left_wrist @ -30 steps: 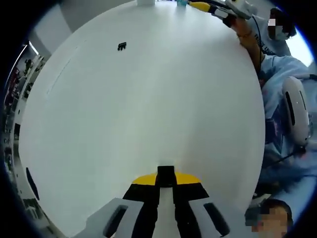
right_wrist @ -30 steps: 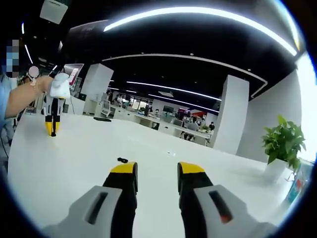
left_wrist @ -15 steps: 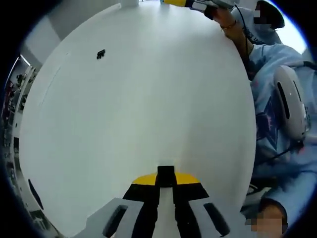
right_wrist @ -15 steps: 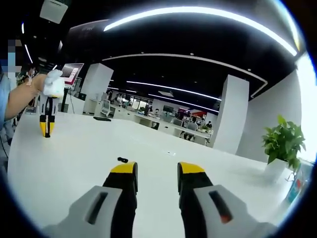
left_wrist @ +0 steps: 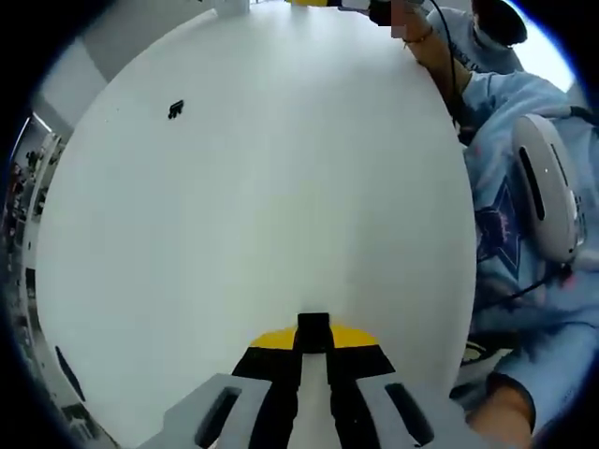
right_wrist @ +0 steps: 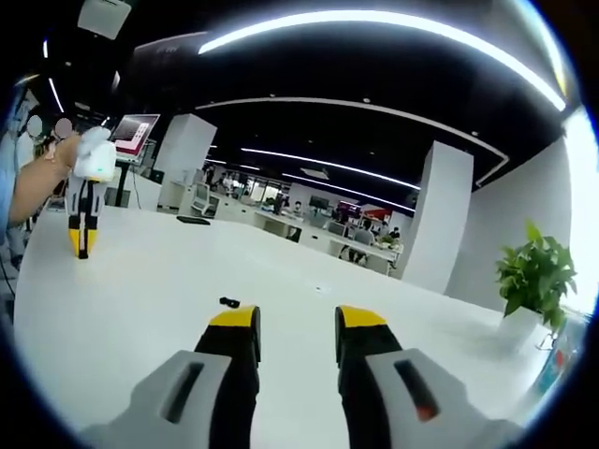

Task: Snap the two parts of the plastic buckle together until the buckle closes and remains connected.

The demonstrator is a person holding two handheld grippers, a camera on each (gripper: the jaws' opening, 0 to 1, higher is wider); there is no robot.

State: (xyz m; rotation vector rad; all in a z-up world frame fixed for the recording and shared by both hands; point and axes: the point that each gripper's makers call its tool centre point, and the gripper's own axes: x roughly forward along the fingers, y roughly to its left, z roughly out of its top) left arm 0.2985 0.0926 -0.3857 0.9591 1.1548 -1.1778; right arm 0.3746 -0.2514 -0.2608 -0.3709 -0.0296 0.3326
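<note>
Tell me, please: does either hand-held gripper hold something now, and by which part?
The left hand-held gripper is shut on a small black piece, by its end. The right hand-held gripper holds nothing.

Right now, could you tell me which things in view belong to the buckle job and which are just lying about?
For the job:
- black buckle piece lying alone on the white table
- left gripper, jaws shut, nothing seen between them
- right gripper, jaws open

Just about:
- potted plant at the table's far edge
- monitor
- office desks in the background
</note>
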